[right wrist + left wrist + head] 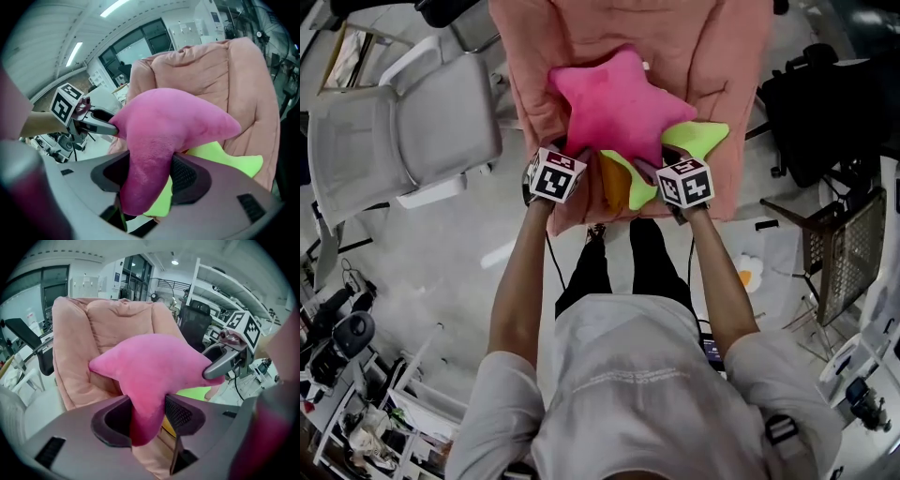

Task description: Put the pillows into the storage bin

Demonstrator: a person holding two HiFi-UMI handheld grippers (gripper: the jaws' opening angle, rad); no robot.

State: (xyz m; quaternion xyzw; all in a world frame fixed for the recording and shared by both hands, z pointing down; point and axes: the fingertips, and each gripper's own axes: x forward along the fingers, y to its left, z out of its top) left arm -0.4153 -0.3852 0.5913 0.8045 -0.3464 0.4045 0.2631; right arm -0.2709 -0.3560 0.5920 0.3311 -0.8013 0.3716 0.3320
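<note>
A pink star-shaped pillow (619, 98) hangs just above the seat of a salmon-pink armchair (722, 56), held from both sides. My left gripper (572, 152) is shut on the pillow's lower left arm (150, 364); the plush fills the gap between its jaws. My right gripper (653, 162) is shut on the lower right arm (173, 122) in the same way. Each gripper shows in the other's view, pinching a star point: the right gripper (220, 364) and the left gripper (96, 123). Under the pink one, a lime-green and yellow star pillow (694, 138) lies on the seat.
A grey office chair (403, 131) stands left of the armchair. A black chair (825, 103) and a wire-mesh frame (848, 248) are at the right. A fried-egg-shaped cushion (748, 272) lies on the floor. Cluttered benches (347, 375) line the lower left.
</note>
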